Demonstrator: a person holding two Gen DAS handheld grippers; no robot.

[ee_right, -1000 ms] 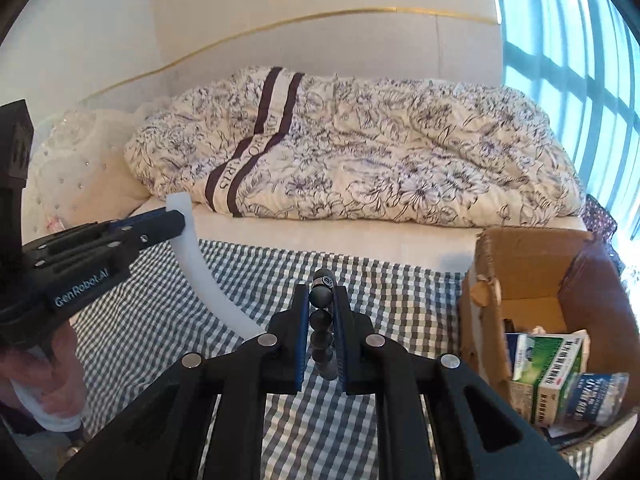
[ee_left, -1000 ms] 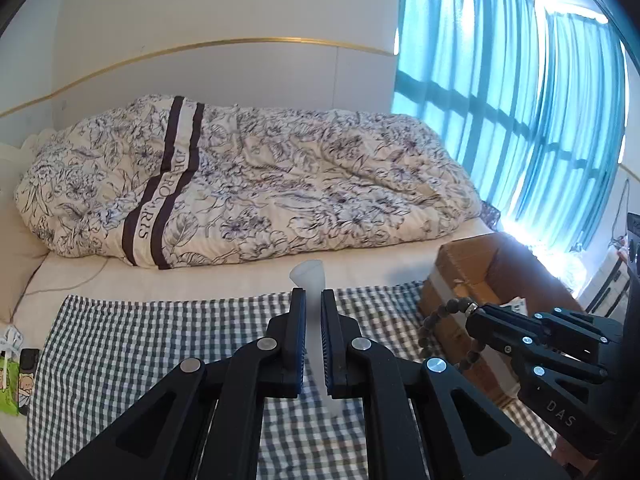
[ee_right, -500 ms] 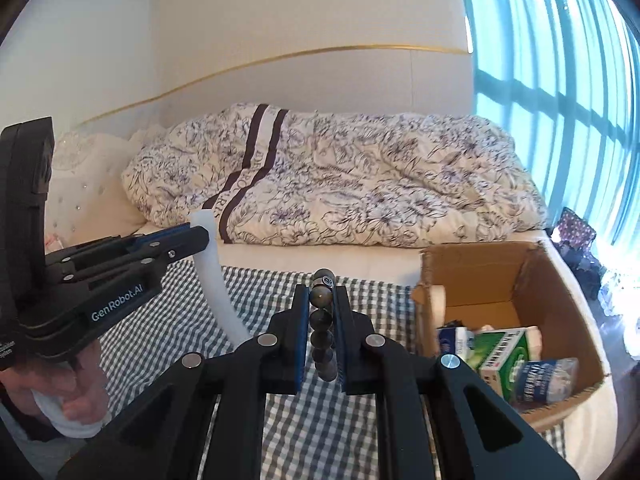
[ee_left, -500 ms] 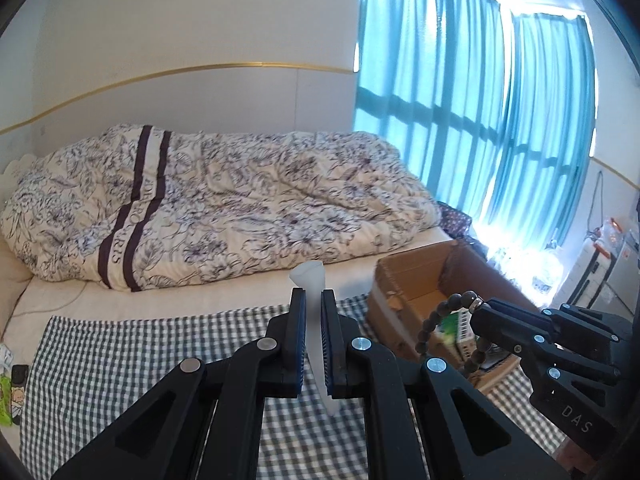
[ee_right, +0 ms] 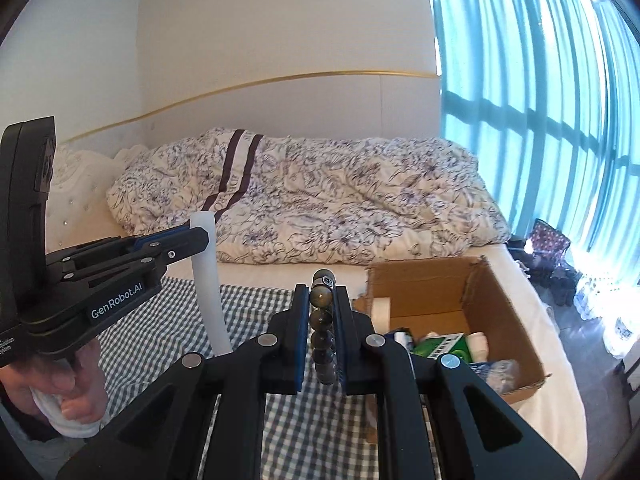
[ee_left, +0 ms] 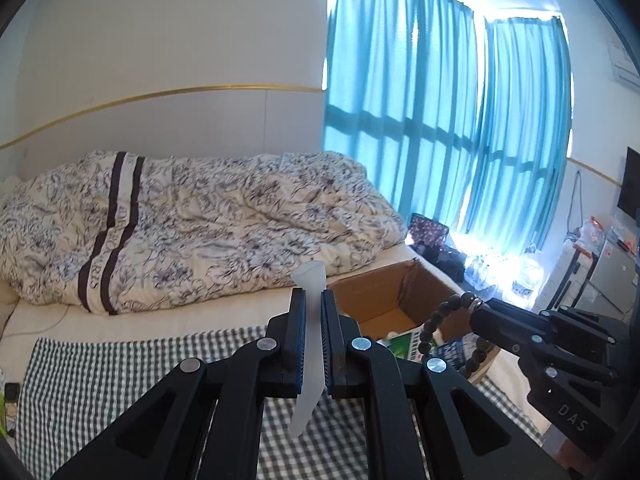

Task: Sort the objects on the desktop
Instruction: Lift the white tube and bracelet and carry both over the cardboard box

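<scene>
Translucent white plastic: a curved shoehorn-like strip (ee_left: pixel 309 344) stands nearly upright, one end above the pads, the other hanging below, over the checked cloth (ee_left: pixel 120 376)
Left gripper (ee_left: pixel 310 312): clamped on the white strip, pads pressing both its faces; in the right wrist view it (ee_right: pixel 200 236) comes in from the left edge with the strip (ee_right: pixel 208 292) sticking out above and below its tips
Right gripper (ee_right: pixel 323 308): clenched on a bracelet of dark round beads (ee_right: pixel 322 332), beads stacked in a line between the pads, a small metal bead topmost
Bracelet, left wrist view: the loop (ee_left: pixel 440 332) hangs from the right gripper's tips (ee_left: pixel 478 312), in front of the box
Cardboard box (ee_right: pixel 504 320): open, on the bed to the right of the cloth; inside are a green carton (ee_right: pixel 440 346), a roll of tape (ee_right: pixel 380 312) at the left wall, a white bottle (ee_right: pixel 478 346); other contents too small to tell
Both held items: in the air, clear of the cloth, left of the box
Hand (ee_right: pixel 60 388): grips the left gripper's handle, with a white cloth or glove below the fingers
Background: floral duvet (ee_left: pixel 192 228) on the bed, teal curtains (ee_left: pixel 440 120) at the window
</scene>
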